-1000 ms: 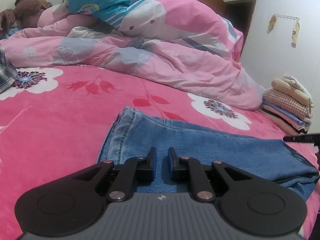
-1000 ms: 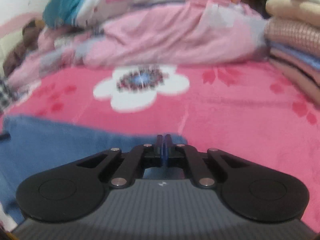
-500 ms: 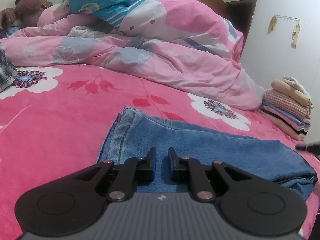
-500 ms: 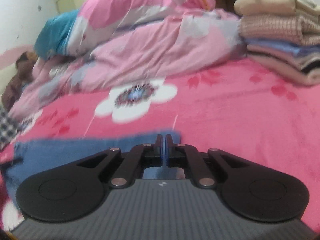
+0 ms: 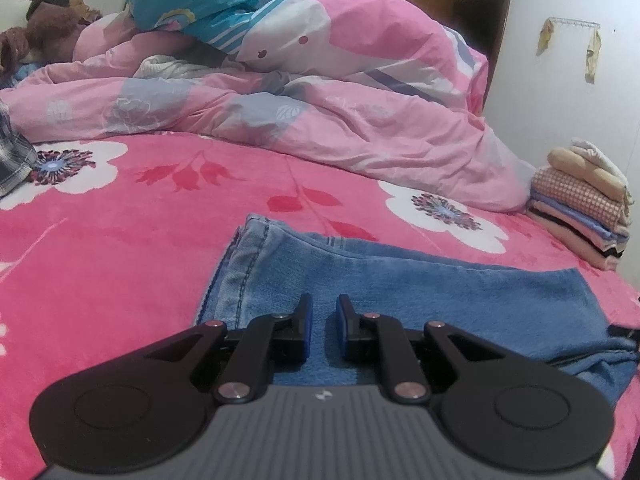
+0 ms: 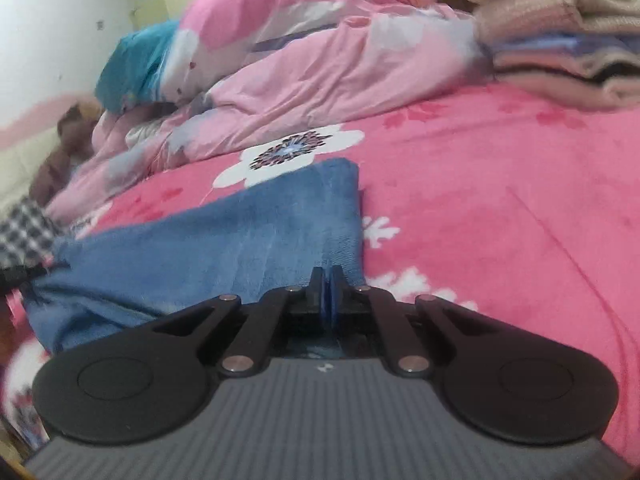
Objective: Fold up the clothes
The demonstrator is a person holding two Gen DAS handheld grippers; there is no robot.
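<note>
Left wrist: left gripper (image 5: 323, 314) slightly parted over jeans (image 5: 440, 292), gripping nothing; right gripper (image 6: 327, 280) clenched, jeans just ahead.

Pink floral bedspread (image 5: 120, 264), rumpled pink duvet (image 5: 340, 120), brown plush toy (image 5: 44, 28), open wooden door (image 5: 480, 24)

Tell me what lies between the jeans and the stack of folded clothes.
Only bare pink floral blanket separates the jeans from the stack of folded clothes, seen in the left wrist view.
</note>
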